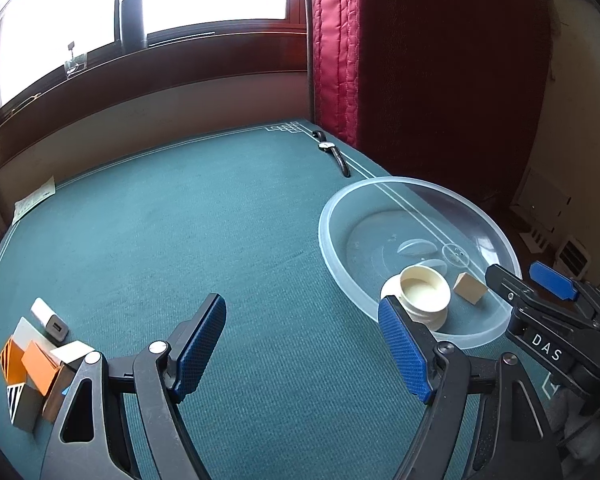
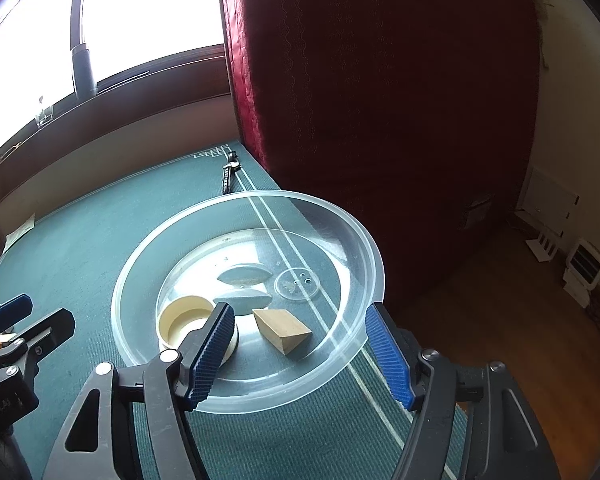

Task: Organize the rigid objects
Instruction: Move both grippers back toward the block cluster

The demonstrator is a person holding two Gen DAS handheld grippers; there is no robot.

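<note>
A clear plastic bowl (image 1: 328,216) (image 2: 364,232) stands on the green table mat. In it lie a cream round jar (image 1: 424,292) (image 2: 184,320) and a tan wooden wedge block (image 1: 470,288) (image 2: 284,330). My right gripper (image 2: 300,356) (image 1: 514,272) hangs open over the bowl's near rim. The wedge lies free just ahead of its blue pads, touching neither. My left gripper (image 1: 308,344) (image 2: 48,308) is open and empty above bare mat, left of the bowl. A pile of orange, white and striped blocks (image 1: 36,364) and a white charger (image 1: 50,318) sit at the left.
A black-strapped wristwatch (image 1: 334,152) (image 2: 230,172) lies at the mat's far edge beside a red curtain (image 1: 420,60). A paper slip (image 1: 36,200) rests at the far left. The table edge drops off right of the bowl, above a wooden floor (image 2: 500,300).
</note>
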